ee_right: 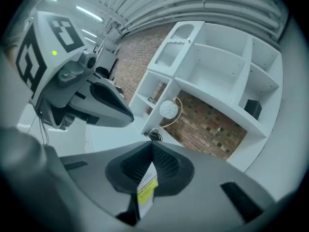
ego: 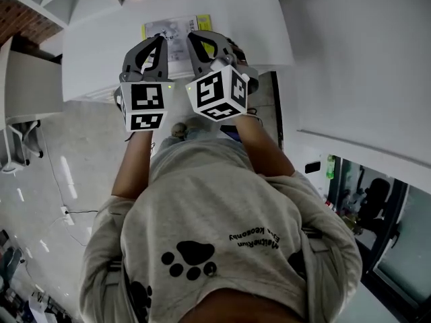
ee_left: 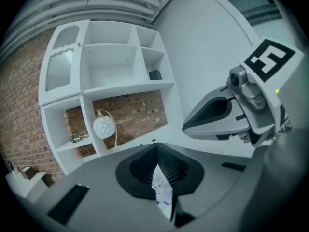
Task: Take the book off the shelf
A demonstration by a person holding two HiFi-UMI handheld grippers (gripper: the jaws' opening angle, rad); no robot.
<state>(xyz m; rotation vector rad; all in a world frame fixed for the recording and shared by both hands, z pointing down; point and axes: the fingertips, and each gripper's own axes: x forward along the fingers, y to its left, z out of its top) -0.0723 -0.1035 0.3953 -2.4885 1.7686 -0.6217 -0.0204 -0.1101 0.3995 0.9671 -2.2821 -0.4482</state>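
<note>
The book (ego: 176, 27) has a white printed cover with a yellow strip along one side and shows at the top middle of the head view. Both grippers hold it by its near edge, side by side. My left gripper (ego: 159, 41) is shut on the book's white printed edge (ee_left: 162, 193). My right gripper (ego: 194, 40) is shut on the corner with the yellow strip (ee_right: 146, 191). Each gripper view also shows the other gripper beside it. The white shelf unit (ee_left: 113, 86) with a brick back stands ahead of both grippers, and its cubbies in view hold no books.
Under the book lies a white tabletop (ego: 101, 52). A round white lamp (ee_left: 104, 127) and a small metal item sit in the shelf's lower cubbies. A white wall or panel (ego: 357, 59) is at the right. The person's torso fills the lower head view.
</note>
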